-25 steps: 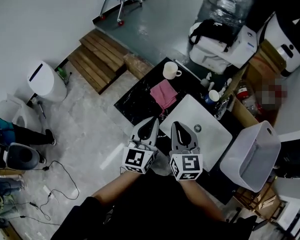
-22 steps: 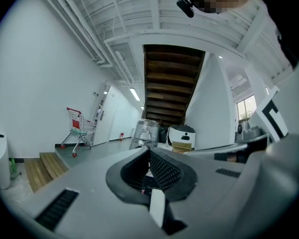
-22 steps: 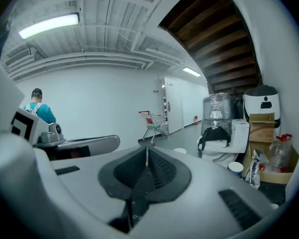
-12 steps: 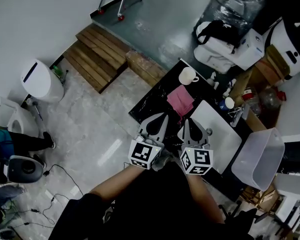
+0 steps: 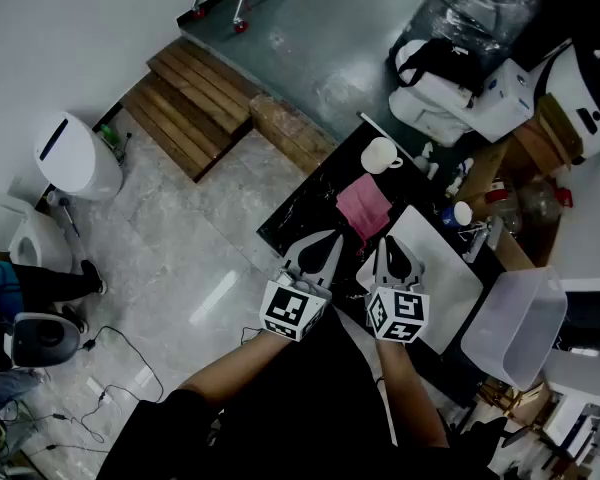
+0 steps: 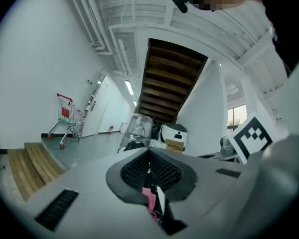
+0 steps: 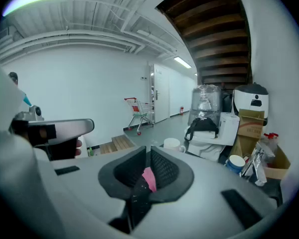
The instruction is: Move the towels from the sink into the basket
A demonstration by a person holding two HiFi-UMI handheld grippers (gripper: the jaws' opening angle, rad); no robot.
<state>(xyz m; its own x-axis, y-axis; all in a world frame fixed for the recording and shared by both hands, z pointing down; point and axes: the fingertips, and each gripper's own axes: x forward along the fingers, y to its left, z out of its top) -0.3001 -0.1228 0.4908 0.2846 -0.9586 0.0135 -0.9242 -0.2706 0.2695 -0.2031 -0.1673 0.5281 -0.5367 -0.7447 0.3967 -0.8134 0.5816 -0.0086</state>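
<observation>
Drawn in on the pink towel (image 5: 364,206) since a second ago: left gripper (image 6: 149,155) and right gripper (image 7: 148,148) side by side, tips now just short of its near edge in the head view. Both clenched, jaws pressed together with nothing pinched between the pads; only a sliver of pink cloth visible past each pair, lower down in the gap. Towel lying flat on the black countertop (image 5: 302,203), untouched, just beside the far corner of the white sink (image 5: 435,273) rather than in the basin. Beyond the towel, a white mug (image 5: 380,154) standing upright on the same counter. Right of the sink, a pale translucent basket (image 5: 510,323), well apart from the towel. Farther off, a water-cooler bottle (image 5: 477,8) with a black bag (image 5: 435,58) just below it in the head view, wooden steps (image 5: 195,98) on the floor to the left, and a white bin (image 5: 75,158) near the wall. Forearms (image 5: 280,378) reaching in from the bottom edge of the head view.
</observation>
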